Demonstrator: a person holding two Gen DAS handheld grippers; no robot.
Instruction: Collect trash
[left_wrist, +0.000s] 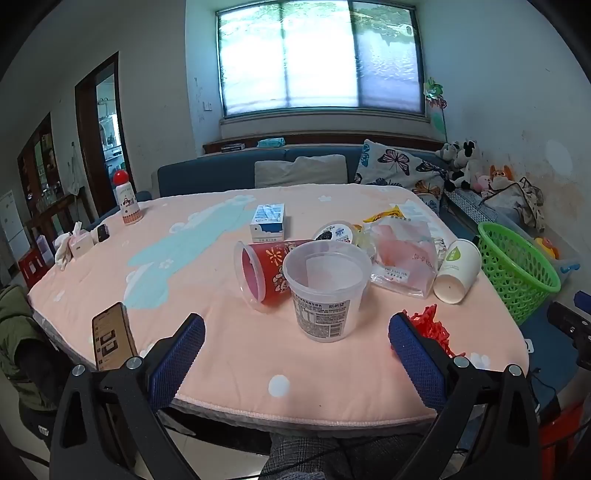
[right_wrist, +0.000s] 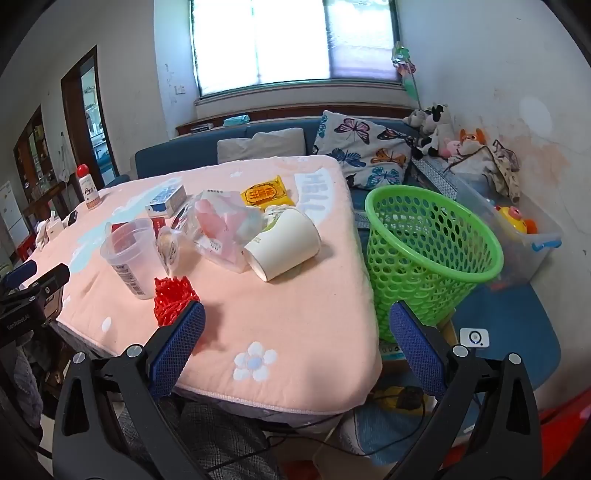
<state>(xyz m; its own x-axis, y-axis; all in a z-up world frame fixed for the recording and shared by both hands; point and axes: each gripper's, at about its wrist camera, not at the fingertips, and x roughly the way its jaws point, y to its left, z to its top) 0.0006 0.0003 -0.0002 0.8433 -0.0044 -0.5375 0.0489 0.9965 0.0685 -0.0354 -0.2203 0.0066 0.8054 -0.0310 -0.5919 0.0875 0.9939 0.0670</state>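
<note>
Trash pile sits mid-tabletop toward the right edge: clear plastic tub (left_wrist: 327, 291) upright, nearest the front edge; red cup (left_wrist: 266, 271) on its side just behind-left of tub, touching it, mouth facing left-front; white paper cup (left_wrist: 456, 271) on its side nearer the right edge, long axis running front-to-back w/ base toward the camera; crumpled plastic bag (left_wrist: 402, 254) between tub and paper cup; red mesh scrap (left_wrist: 430, 326) near front edge, right of tub. Green basket (right_wrist: 432, 254) stands off the right edge of the tabletop, upright but tilted, mouth open.

Left gripper (left_wrist: 295, 354) released, jaws wide, nothing between pads; tub lies straight ahead of it, centred in the gap, so prob. left's pick. Right gripper (right_wrist: 297, 345) also wide open, empty; paper cup ahead-left of it, mesh scrap just by its left finger, basket ahead-right. Right is nearer basket + paper cup, left nearer tub + red cup. Phone (left_wrist: 112, 338) at front-left edge, not trash imo.
</note>
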